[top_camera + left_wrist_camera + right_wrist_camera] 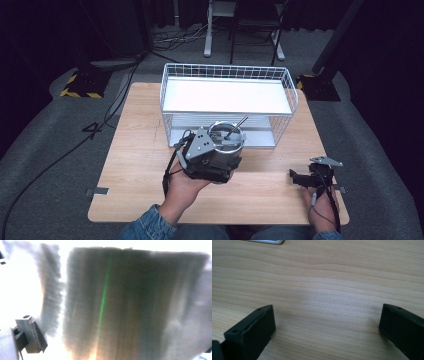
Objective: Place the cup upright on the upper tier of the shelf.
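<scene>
A steel pot (228, 138) stands on the wooden table (135, 150) just in front of the wire basket, with a thin utensil (239, 123) leaning out of it. My left gripper (217, 159) is pressed against the pot's near side and looks shut on it. In the left gripper view the brushed steel wall (137, 305) is very close and hides the jaws. A grey serrated metal piece (32, 335) shows at lower left. My right gripper (296, 177) rests low over bare wood at the right. Its jaws stand wide apart around nothing (327, 325).
A white wire basket (227, 70) with a white shelf inside stands at the back middle of the table. Its corner (265, 241) shows at the top of the right gripper view. Cables and stand legs lie on the floor beyond.
</scene>
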Motion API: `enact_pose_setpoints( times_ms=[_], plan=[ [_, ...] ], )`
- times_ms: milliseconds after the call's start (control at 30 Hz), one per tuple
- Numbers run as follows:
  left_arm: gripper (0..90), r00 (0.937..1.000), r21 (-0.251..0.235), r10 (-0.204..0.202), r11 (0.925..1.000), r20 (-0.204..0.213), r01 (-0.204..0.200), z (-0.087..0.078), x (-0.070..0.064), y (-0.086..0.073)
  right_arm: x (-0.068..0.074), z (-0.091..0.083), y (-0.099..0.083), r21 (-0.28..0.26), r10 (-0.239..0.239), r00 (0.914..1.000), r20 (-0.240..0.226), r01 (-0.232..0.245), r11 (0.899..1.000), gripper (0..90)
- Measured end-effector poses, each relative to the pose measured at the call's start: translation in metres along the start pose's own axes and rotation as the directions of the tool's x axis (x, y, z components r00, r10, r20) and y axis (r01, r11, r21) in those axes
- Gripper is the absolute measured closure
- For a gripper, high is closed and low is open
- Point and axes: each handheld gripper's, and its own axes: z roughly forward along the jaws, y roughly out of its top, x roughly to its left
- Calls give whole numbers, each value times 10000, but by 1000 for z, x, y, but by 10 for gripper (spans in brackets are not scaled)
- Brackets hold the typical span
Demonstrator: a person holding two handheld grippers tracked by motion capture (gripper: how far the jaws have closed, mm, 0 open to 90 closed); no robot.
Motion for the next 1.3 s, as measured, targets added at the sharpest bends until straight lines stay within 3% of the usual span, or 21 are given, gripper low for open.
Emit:
enact_pose_setpoints(
  times_ms=[200, 467, 1100, 1300],
  plan=[
    [39, 9999, -46, -88, 9999, 116, 89, 0, 13, 15, 0, 0, 0, 2, 1, 10000, 2, -1, 10000, 7],
    [39, 9999, -187, 63, 9998, -89, -65, 0, 25, 37, 0, 1, 1, 8, -40, 10000, -49, 40, 10000, 7],
    [39, 9985, -789, -42, 9969, -547, -1, 14, 52, 97, 0, 1, 1, 7, -44, 10000, -52, 44, 10000, 7],
    [39, 9976, -676, -82, 9977, -694, 35, 20, 64, 115, 0, 1, 1, -18, -84, 10000, -47, 84, 10000, 7]
  ],
)
